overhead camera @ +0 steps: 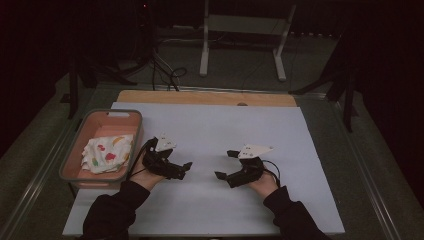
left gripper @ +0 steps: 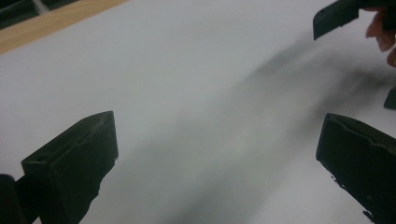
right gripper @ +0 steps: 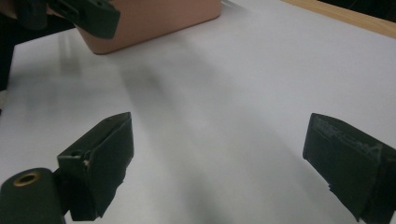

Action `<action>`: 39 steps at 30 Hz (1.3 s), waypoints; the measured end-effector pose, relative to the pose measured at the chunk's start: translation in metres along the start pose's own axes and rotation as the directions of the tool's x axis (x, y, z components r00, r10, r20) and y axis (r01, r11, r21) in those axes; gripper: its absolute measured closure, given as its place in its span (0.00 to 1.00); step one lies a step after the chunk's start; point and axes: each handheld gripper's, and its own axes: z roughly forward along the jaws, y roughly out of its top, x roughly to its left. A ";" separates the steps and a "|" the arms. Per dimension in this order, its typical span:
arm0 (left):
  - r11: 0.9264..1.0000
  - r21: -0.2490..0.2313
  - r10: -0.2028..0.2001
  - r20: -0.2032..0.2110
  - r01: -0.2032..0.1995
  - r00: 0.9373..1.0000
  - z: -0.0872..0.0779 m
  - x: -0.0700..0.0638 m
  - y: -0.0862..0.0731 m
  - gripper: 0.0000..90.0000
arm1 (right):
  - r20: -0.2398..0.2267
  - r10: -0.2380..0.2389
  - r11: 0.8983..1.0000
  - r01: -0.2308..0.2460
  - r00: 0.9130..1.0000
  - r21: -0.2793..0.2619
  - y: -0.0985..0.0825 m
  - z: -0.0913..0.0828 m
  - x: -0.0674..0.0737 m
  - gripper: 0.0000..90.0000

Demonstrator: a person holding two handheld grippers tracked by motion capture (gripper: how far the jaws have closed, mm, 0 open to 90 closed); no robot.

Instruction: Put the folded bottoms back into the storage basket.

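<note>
My left gripper (overhead camera: 186, 167) and right gripper (overhead camera: 223, 164) rest with jaws spread, empty, right of the basket (overhead camera: 74, 161). The cloth (overhead camera: 107, 153) lies inside it; reaching in, I'd likely clip the rim.

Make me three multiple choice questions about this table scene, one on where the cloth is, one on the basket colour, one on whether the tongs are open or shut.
1. Where does the patterned cloth lie?
A. Inside the basket
B. On the white table sheet between the tongs
C. On the floor

2. What colour is the basket?
A. Blue
B. Pink
C. Green

3. How do the left tongs and right tongs stand?
A. Both shut on the cloth
B. One open, one shut
C. Both open, holding nothing

Answers:
1 A, the high view shows the cloth resting within the basket's walls.
2 B, its walls look pink in the high view and the right gripper view.
3 C, each gripper view shows its jaws wide apart over the bare white sheet.
</note>
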 end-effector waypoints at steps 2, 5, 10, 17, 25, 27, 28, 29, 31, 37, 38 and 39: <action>1.000 -0.003 0.004 0.005 -0.004 1.000 0.001 -0.002 -0.003 0.00 | -0.001 -0.005 1.000 0.005 1.000 0.010 -0.001 -0.001 0.001 0.10; 1.000 -0.003 0.023 0.008 -0.023 1.000 0.002 -0.005 -0.008 0.00 | -0.015 -0.014 1.000 0.014 1.000 0.013 -0.004 -0.003 0.002 0.10; 0.999 0.002 0.035 0.015 -0.035 0.999 0.001 -0.010 -0.016 0.00 | -0.039 -0.026 0.999 0.027 0.999 0.029 -0.009 -0.005 0.005 0.10; 0.999 -0.008 0.046 0.027 -0.046 0.999 0.000 -0.016 -0.031 0.00 | -0.060 -0.031 0.998 0.034 0.998 0.054 -0.024 -0.012 0.007 0.10; 0.997 0.002 0.076 0.037 -0.076 0.996 0.001 -0.023 -0.046 0.00 | -0.060 -0.029 0.996 0.033 0.998 0.078 -0.040 -0.028 0.008 0.10; 0.997 0.004 0.079 0.043 -0.079 0.996 -0.001 -0.023 -0.049 0.00 | -0.062 -0.029 0.996 0.034 0.998 0.082 -0.043 -0.032 0.009 0.10; 0.997 0.002 0.083 0.046 -0.083 0.996 -0.001 -0.023 -0.051 0.00 | -0.062 -0.030 0.996 0.035 0.998 0.088 -0.045 -0.035 0.009 0.10; 0.996 0.008 0.090 0.039 -0.091 0.995 -0.002 -0.023 -0.053 0.00 | -0.064 -0.031 0.996 0.036 0.997 0.084 -0.046 -0.037 0.009 0.10; 0.996 0.008 0.091 0.043 -0.091 0.995 -0.005 -0.024 -0.055 0.00 | -0.057 -0.033 0.994 0.038 0.998 0.098 -0.050 -0.041 0.009 0.10; 0.995 0.009 0.103 0.043 -0.104 0.994 -0.013 -0.022 -0.065 0.00 | -0.048 -0.015 0.994 0.020 0.999 0.105 -0.059 -0.058 0.007 0.10; 0.995 0.005 0.103 0.042 -0.103 0.994 -0.014 -0.021 -0.067 0.00 | -0.036 -0.017 0.993 0.021 0.999 0.112 -0.061 -0.062 0.007 0.10; 0.995 0.007 0.104 0.045 -0.104 0.994 -0.015 -0.021 -0.068 0.00 | -0.038 -0.015 0.994 0.019 0.999 0.111 -0.062 -0.063 0.006 0.10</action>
